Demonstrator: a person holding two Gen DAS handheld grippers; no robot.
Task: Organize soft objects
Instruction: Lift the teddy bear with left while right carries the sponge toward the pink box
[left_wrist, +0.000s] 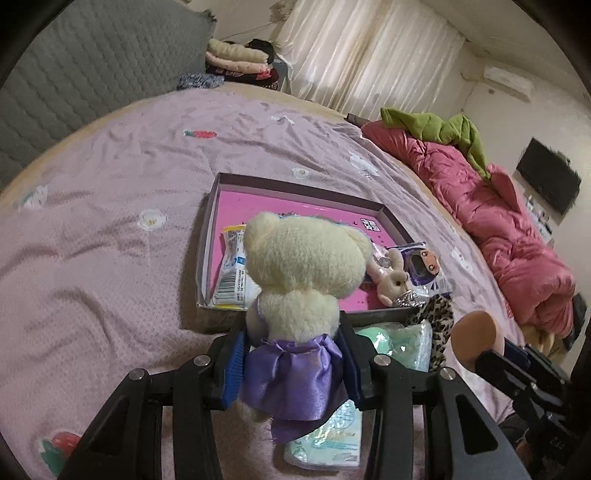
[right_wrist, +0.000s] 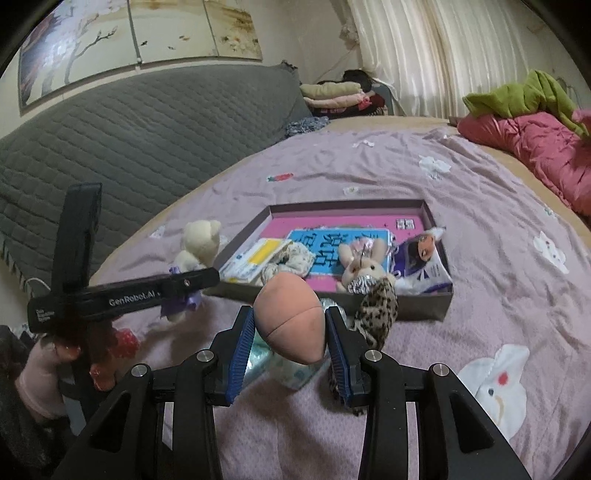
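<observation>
Two hand-held grippers hang above a bed. The left gripper points downward, its blue pads clamped on a bear. The right gripper, just beside it, grips a sponge between its jaws.

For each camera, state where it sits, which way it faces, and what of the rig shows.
Left wrist: on the left claw, looking down across the bed at the box; its fingers clamp a bear; the right claw shows at right.
Right wrist: on the right claw, facing the same box, gripping a sponge; the left claw shows at left.
Shared: box, bear, sponge, bed.
</observation>
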